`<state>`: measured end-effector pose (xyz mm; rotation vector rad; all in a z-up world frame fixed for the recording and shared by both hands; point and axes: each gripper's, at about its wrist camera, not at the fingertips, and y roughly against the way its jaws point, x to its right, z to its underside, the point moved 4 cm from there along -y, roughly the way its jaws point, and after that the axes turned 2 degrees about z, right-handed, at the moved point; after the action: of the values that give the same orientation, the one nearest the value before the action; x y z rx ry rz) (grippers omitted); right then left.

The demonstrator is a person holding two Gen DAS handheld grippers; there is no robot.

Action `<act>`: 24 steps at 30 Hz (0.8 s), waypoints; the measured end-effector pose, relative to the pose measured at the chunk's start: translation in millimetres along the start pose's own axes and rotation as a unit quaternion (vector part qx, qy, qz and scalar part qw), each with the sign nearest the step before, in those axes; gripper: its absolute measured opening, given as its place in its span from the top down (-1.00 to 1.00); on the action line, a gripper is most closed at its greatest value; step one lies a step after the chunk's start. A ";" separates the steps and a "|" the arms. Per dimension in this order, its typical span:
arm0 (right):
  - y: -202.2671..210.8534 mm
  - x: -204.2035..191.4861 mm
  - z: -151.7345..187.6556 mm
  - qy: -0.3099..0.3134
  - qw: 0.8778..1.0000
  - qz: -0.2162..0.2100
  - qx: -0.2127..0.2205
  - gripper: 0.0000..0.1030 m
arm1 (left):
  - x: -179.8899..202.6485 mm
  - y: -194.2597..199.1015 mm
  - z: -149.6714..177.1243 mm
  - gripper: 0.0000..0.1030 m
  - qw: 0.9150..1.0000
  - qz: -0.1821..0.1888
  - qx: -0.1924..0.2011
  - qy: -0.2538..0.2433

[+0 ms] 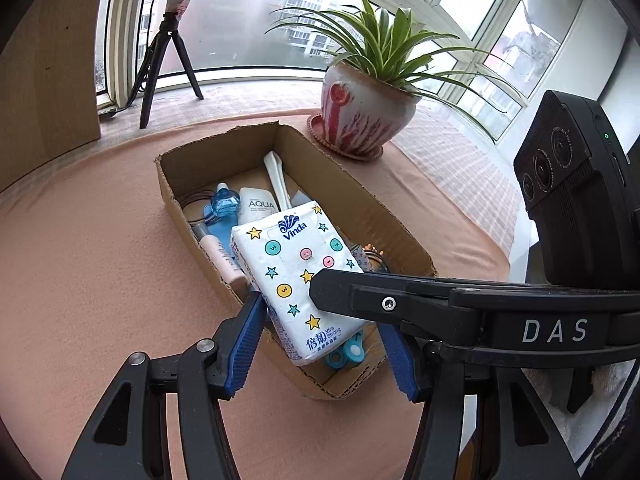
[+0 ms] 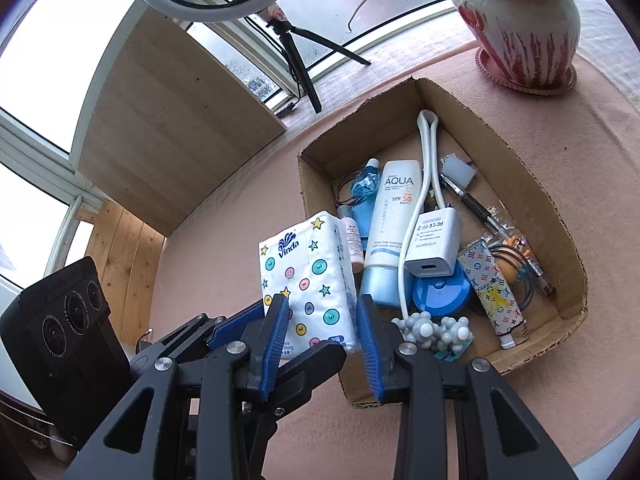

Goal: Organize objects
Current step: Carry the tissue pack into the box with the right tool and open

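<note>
A white Vinda tissue pack [image 1: 298,276] with stars and dots is held above the near left end of an open cardboard box [image 1: 224,148]. My right gripper [image 2: 322,320] is shut on the tissue pack [image 2: 308,280], its blue pads pressing both sides. In the left wrist view the right gripper's black finger [image 1: 380,300] crosses over the pack. My left gripper [image 1: 324,340] is open, its pads apart on either side of the pack without touching it. The box [image 2: 560,216] holds an AQUA sunscreen tube [image 2: 390,232], a white charger [image 2: 434,248], a pen [image 2: 476,204] and several small items.
A potted spider plant [image 1: 366,112] on a saucer stands behind the box on the pink tablecloth [image 1: 100,260]. A ring light on a tripod [image 1: 168,52] stands by the window. A wooden panel [image 2: 168,128] rises at the table's left.
</note>
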<state>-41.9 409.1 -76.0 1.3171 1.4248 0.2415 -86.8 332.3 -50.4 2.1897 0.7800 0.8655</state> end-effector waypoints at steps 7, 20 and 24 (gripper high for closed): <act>5.7 23.5 -4.2 -0.010 1.000 0.005 0.003 0.38 | 12.9 -18.1 -5.2 -0.18 1.000 0.002 -0.011 -0.011; 13.2 34.5 -14.1 -0.005 1.000 0.013 0.016 0.33 | 19.0 -29.8 -16.4 -0.49 1.000 -0.003 -0.014 -0.014; 17.4 41.3 -15.9 -0.021 0.998 0.043 0.050 -0.35 | 16.0 -32.5 -13.8 -0.79 0.999 -0.031 -0.023 -0.025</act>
<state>-34.5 455.9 -80.5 1.4589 1.3619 0.2005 -96.6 368.4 -60.8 2.1277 0.7930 0.7869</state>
